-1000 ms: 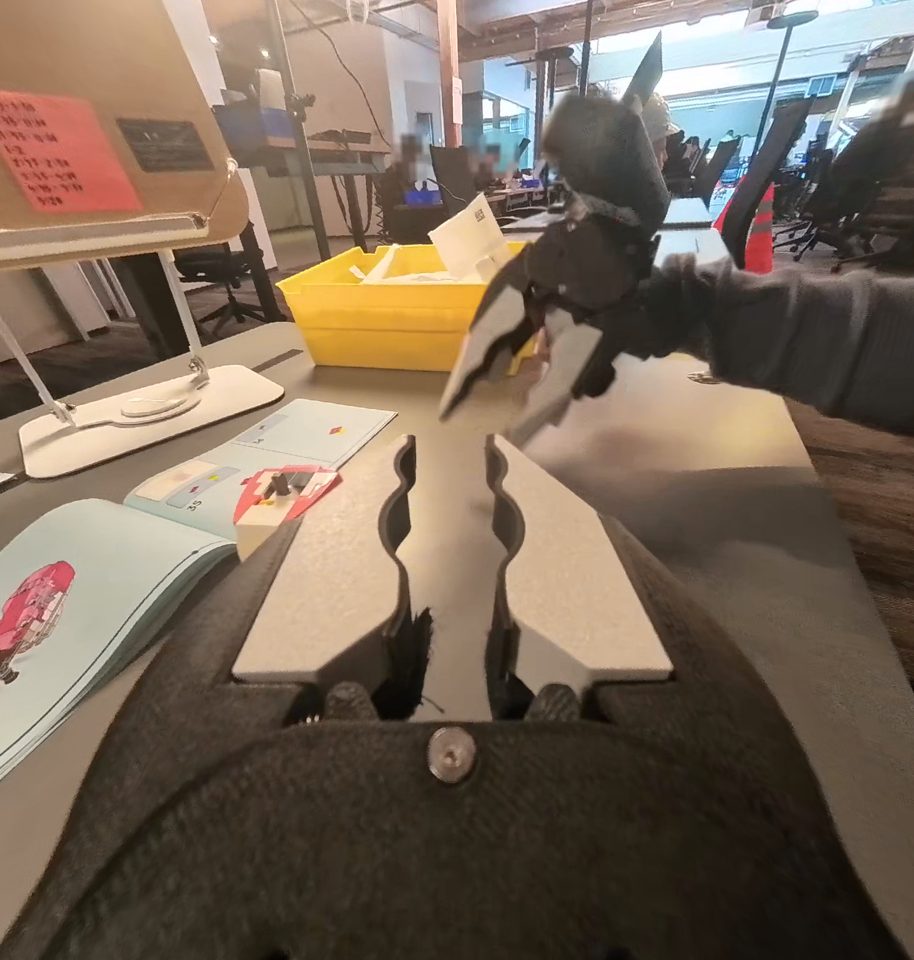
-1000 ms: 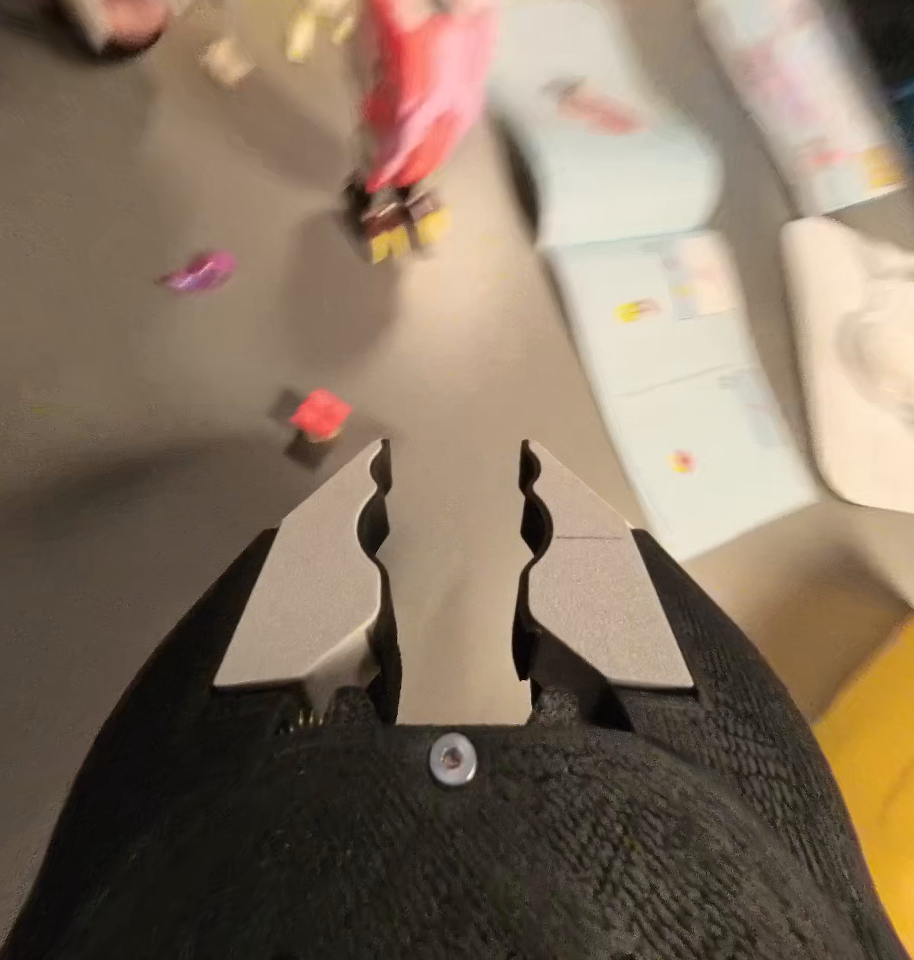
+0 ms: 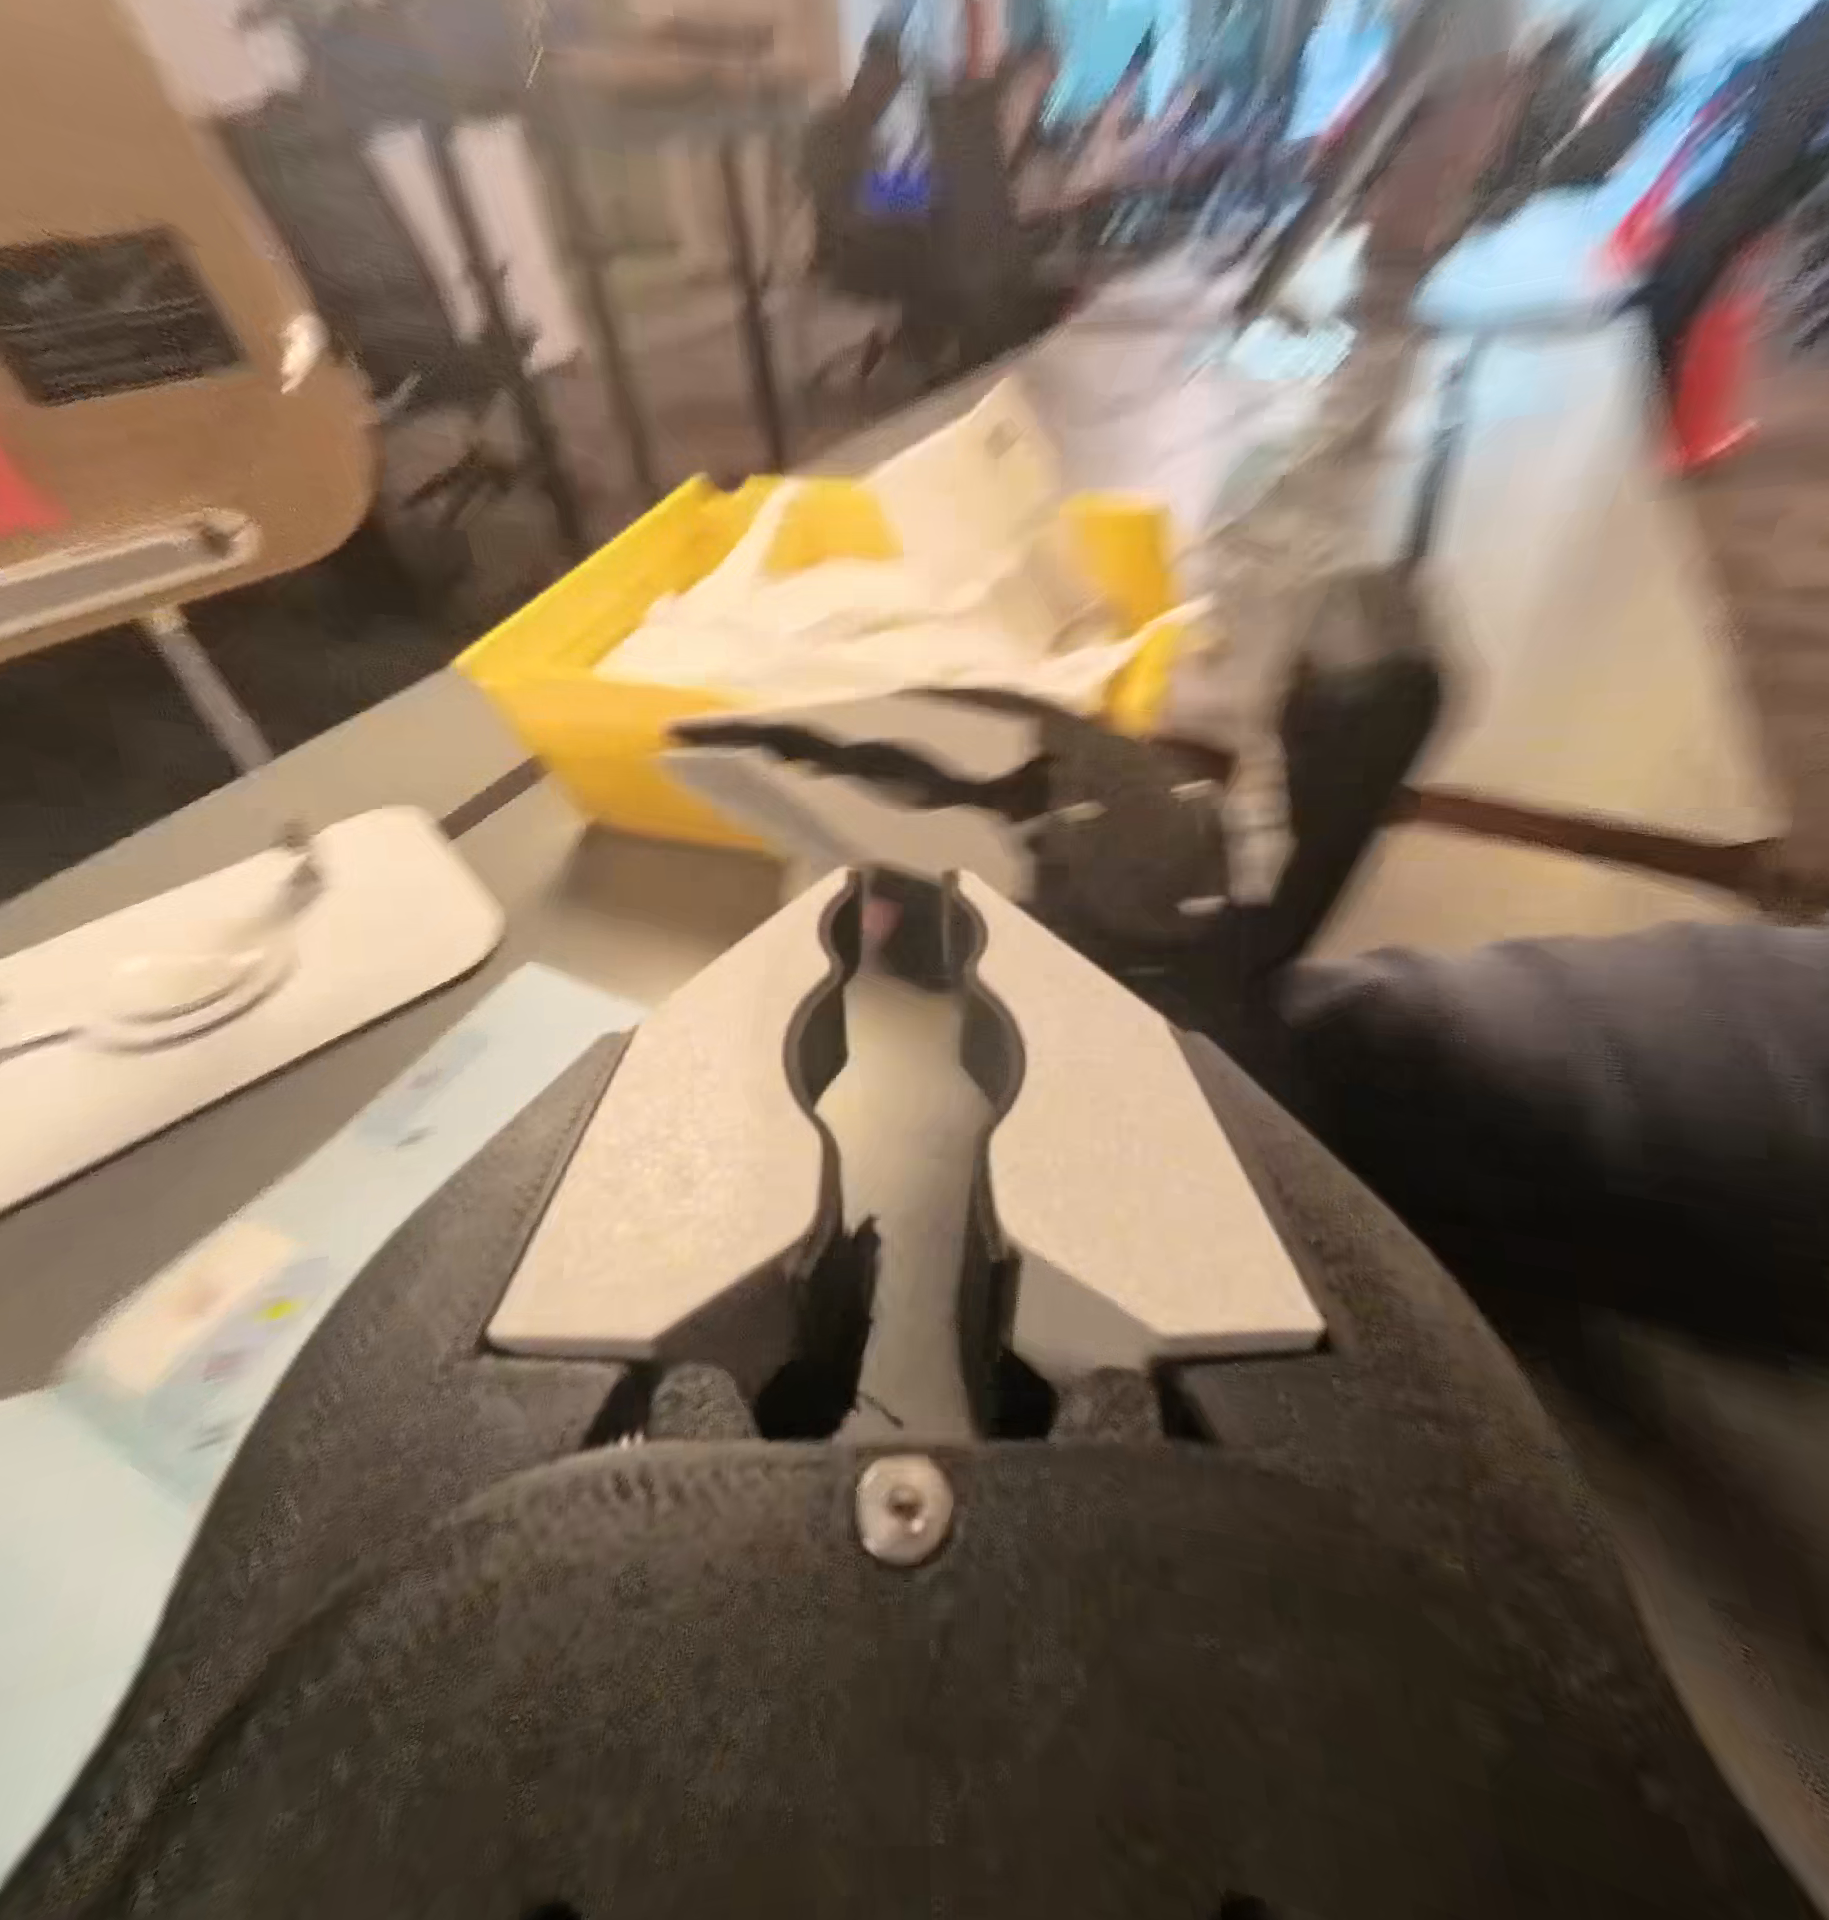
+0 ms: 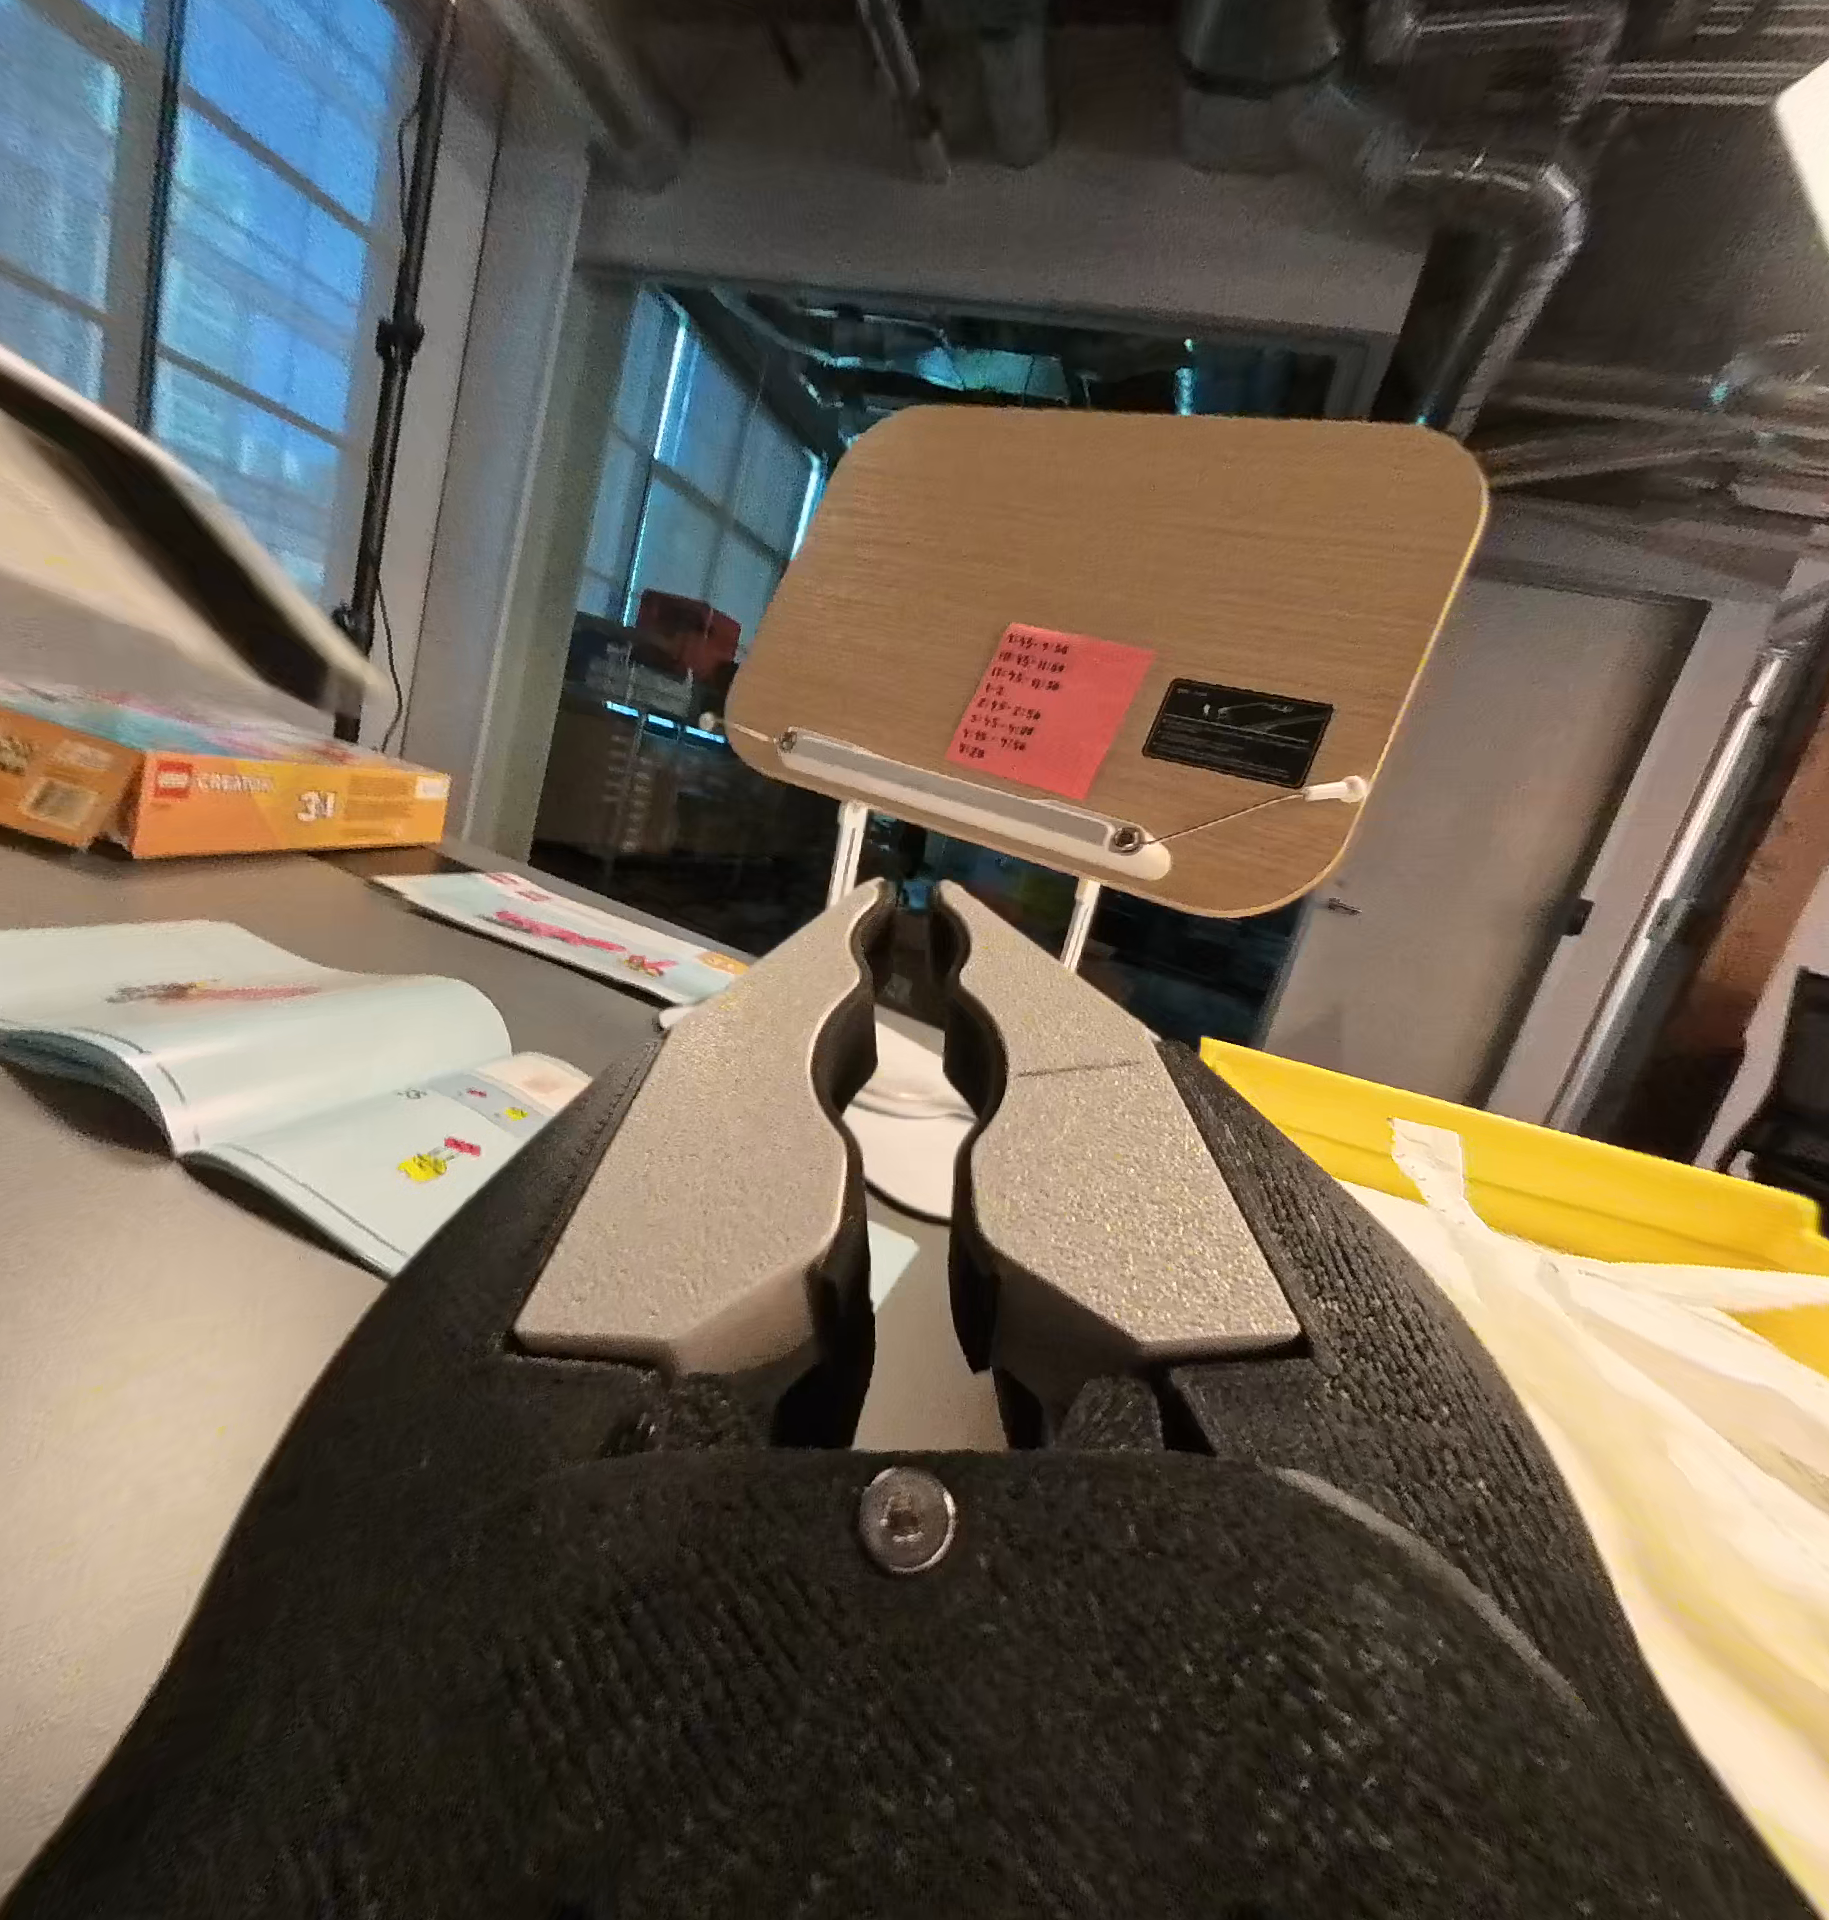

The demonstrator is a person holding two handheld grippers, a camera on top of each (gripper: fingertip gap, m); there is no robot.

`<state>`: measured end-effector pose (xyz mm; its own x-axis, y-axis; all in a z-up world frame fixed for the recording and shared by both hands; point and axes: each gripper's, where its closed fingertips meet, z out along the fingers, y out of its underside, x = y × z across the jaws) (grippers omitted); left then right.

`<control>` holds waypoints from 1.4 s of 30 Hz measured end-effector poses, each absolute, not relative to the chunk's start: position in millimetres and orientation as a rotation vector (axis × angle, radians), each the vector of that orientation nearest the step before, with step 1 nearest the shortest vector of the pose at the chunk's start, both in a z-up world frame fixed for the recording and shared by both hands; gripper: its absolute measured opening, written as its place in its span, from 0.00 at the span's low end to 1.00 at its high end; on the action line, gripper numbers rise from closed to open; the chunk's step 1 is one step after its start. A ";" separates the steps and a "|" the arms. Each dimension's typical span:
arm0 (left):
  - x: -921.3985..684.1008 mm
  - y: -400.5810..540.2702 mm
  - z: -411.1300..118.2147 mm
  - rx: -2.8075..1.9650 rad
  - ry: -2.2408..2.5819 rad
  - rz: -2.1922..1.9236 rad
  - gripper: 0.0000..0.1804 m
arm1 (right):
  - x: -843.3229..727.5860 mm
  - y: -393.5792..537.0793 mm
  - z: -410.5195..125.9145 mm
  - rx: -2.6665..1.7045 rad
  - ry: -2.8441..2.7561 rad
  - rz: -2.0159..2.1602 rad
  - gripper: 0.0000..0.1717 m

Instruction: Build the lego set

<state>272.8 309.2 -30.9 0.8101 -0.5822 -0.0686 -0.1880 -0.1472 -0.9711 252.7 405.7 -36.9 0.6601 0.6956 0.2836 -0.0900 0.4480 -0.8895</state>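
My left tongs (image 3: pixel 905 896) stand narrowly parted around a blurred dark bit with a pink spot (image 3: pixel 894 928), grip not discernible, while my right tongs (image 4: pixel 912 896), clenched and lying crosswise, hover just beyond them before the yellow bin (image 3: pixel 577 717) at the table's far edge.

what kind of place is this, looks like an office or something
Most likely an open-plan office or workshop used for toy-brick building. A grey table holds open instruction booklets and orange toy boxes, with a yellow bin of paper bags, large windows and exposed ceiling pipes.
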 end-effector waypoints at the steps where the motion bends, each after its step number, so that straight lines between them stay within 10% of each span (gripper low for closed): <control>1: 264.4 328.4 -37.6 -1.808 0.602 -0.296 0.08 | 255.8 405.3 -34.6 -0.994 -0.686 0.558 0.02; 19: 240.4 419.0 -177.5 -2.609 0.704 -0.117 0.24 | 277.1 415.5 -29.9 -1.041 -0.551 0.612 0.02; 35: 245.5 417.1 -183.8 -2.631 0.713 -0.207 0.05 | 275.0 417.1 -32.2 -1.054 -0.556 0.617 0.02; 42: 247.0 416.2 -183.6 -2.632 0.697 -0.226 0.23 | 274.5 418.5 -33.4 -1.065 -0.554 0.626 0.02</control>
